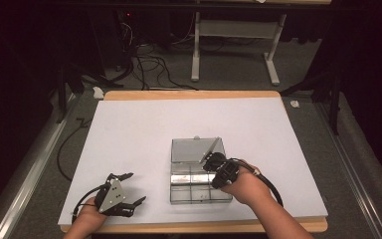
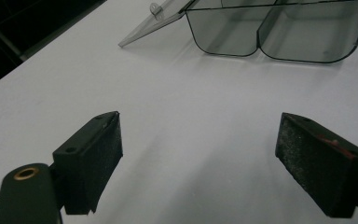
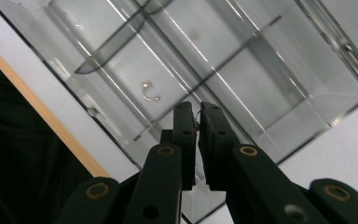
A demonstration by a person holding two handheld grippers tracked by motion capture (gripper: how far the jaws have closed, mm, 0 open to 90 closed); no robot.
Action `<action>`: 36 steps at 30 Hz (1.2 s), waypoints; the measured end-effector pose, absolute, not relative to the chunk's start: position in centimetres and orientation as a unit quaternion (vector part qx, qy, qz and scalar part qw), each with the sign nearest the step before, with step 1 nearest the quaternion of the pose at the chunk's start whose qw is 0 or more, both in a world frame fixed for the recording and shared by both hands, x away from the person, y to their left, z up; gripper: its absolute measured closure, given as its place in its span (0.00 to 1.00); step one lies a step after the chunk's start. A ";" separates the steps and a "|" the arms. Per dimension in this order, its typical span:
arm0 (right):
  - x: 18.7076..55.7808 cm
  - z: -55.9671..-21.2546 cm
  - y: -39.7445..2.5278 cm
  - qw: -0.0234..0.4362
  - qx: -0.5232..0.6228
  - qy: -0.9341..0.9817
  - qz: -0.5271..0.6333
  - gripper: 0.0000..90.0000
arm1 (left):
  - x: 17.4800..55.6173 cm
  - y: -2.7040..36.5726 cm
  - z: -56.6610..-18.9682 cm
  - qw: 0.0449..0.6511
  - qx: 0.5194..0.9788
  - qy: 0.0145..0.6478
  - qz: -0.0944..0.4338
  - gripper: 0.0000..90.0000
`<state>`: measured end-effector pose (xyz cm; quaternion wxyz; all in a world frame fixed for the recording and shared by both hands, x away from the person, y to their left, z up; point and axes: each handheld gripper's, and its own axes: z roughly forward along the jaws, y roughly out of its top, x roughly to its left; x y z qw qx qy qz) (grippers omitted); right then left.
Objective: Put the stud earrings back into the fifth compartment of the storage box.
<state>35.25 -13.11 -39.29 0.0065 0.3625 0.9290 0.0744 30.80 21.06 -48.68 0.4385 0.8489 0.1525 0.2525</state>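
Clear plastic compartment box (image 1: 199,186) sitting toward the near edge of the counter (image 1: 139,129), right of centre, lid (image 1: 196,149) flipped open and lying flat behind it. Mostly empty dividers, but one small curved metal hook-looking bit (image 3: 150,92) lying in a compartment. Right tool (image 3: 196,122) hovering right over the box, jaws pinched nearly shut on something tiny and brownish (image 3: 196,124), too small to name. Left tool (image 1: 129,188) parked near the front-left corner of the counter, jaws spread wide, gripping nothing, box well off to its right.
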 end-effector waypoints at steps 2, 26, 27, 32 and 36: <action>35.2 -39.3 -12.7 0.004 0.359 0.930 0.076 0.96 | 30.7 21.0 -48.7 0.439 0.849 0.147 0.255 0.17; 35.3 -42.8 -9.0 -0.029 0.322 0.944 0.071 0.96 | 30.7 21.1 -48.7 0.439 0.849 0.148 0.254 0.17; 35.3 -42.9 -9.0 -0.030 0.323 0.944 0.069 0.96 | 30.7 21.1 -48.7 0.440 0.849 0.145 0.255 0.17; 35.2 -43.3 -9.1 -0.035 0.325 0.943 0.065 0.94 | 30.7 21.1 -48.7 0.440 0.848 0.147 0.256 0.17; 35.2 -43.1 -9.0 -0.033 0.324 0.943 0.069 0.93 | 30.7 21.1 -48.7 0.440 0.848 0.148 0.256 0.17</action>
